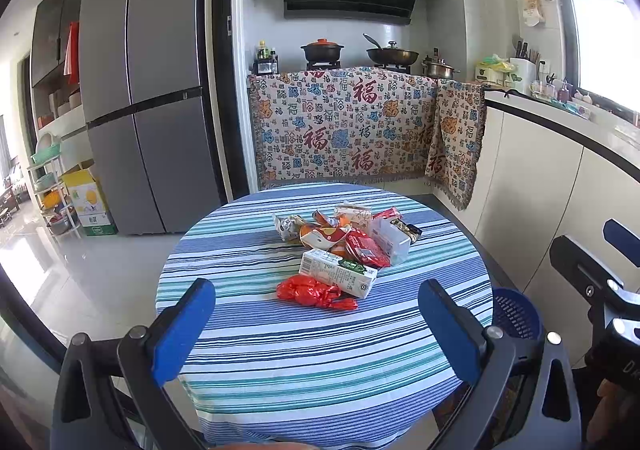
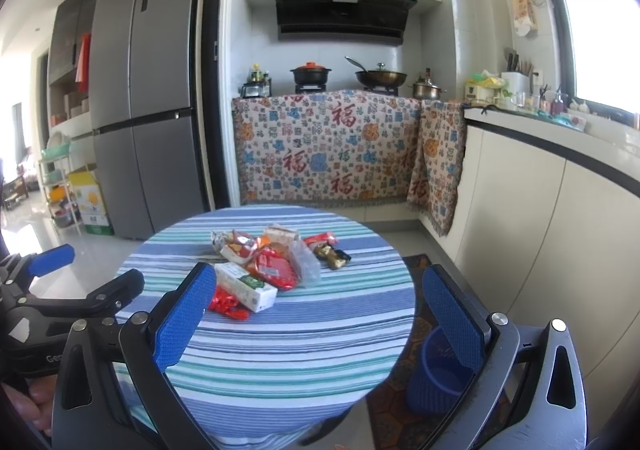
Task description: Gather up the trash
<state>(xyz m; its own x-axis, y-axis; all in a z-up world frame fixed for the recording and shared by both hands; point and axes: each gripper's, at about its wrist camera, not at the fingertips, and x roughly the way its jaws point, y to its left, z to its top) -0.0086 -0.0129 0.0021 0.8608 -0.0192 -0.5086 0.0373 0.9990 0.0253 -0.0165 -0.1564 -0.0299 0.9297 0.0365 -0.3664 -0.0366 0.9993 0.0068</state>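
A heap of trash lies mid-table on the striped round table. Nearest me are a crumpled red wrapper and a white and green milk carton. Behind them sit a red packet, a clear bag, a dark gold wrapper and other wrappers. My left gripper is open, short of the red wrapper, holding nothing. My right gripper is open too, above the table's right part. A blue bin stands on the floor right of the table.
A grey fridge stands at the back left, with a rack and boxes beside it. A patterned cloth hangs over the stove counter with pots. White cabinets run along the right. A dark rug lies under the bin.
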